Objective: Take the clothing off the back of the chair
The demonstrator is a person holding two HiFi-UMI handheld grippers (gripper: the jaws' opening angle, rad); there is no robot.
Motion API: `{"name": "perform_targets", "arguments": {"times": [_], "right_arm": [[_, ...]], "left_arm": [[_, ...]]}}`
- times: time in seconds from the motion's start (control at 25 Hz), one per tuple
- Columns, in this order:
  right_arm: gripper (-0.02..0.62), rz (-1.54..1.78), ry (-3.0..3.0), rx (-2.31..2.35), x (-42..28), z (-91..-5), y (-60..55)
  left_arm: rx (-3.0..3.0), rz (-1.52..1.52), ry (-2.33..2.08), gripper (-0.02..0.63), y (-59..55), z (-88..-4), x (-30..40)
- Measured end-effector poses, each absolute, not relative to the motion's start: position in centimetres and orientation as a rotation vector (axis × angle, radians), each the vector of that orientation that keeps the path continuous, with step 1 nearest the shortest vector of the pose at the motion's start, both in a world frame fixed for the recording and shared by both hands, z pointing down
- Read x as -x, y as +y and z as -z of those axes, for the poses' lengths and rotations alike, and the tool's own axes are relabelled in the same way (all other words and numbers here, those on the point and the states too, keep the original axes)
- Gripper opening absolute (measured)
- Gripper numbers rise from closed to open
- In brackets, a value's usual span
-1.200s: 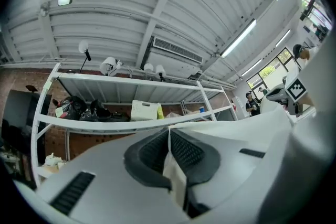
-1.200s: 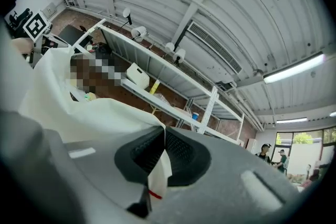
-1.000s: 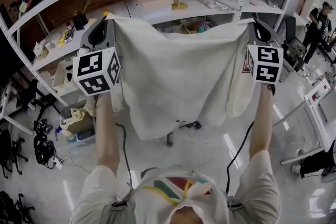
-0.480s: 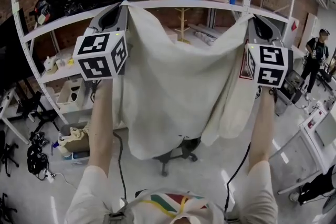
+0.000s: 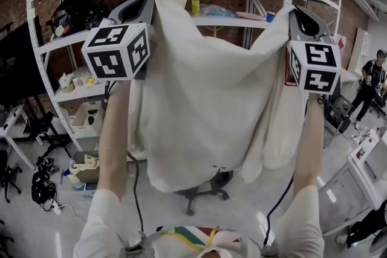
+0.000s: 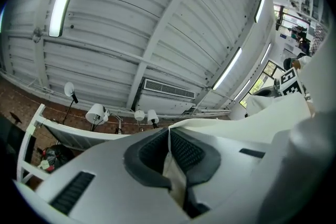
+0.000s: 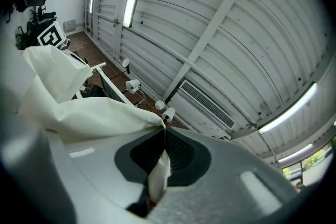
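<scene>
A person hoists a cream garment (image 5: 205,99) overhead, the left hand-held gripper (image 5: 147,2) and the right hand-held gripper (image 5: 294,12) each clamped shut on a top corner of the cloth. Both gripper views look up at the ceiling, with a fold of fabric pinched tight between the ribbed pads. The garment hangs spread between the two hand-held grippers and drops well below them, one sleeve dangling beneath the right one. Over the past second both hand-held grippers have climbed from about the height of the lower tiers of the shelves (image 5: 72,42) to near the top tier, and the hem has risen with them. The office chair (image 5: 213,185), far below the hand-held grippers, now shows its seat edge and wheeled base under the hem, where earlier little more than the base peeked out. The chair's back is hidden behind the cloth, so contact there cannot be ruled out, but the fabric hangs free and unsnagged. By that reading the lift is all but complete, and what remains is to carry the garment clear of the chair.
</scene>
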State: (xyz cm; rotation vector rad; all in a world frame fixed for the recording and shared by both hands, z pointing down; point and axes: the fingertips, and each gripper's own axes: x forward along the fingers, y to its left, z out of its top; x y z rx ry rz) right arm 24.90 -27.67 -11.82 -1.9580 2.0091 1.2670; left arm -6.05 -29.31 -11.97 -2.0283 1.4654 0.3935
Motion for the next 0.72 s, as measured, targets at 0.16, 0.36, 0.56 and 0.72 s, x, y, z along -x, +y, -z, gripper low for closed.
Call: {"name": "perform_targets", "arguments": {"times": [0.16,0.36,0.56,0.72], "right_arm": [[0.006,-1.271,1.992,1.915,-24.6,12.8,-25.8],[0.006,-1.242,2.028,1.888,-24.8,10.1,-23.2],[0.006,-1.185,2.087,1.872,-24.1,6.1,-22.1],[0.006,-1.134,2.138,1.889,-24.0,2.3,-22.3]], "left_arm": [[2.021,-0.398,1.436,0.017,-27.5,12.6,5.5],[2.045,-0.382,1.396,0.017,-25.0,10.1,4.0],[2.064,-0.412,1.360,0.017,-22.9,7.0,3.6],[2.105,-0.387,1.370,0.017,-22.8,3.3,3.1]]}}
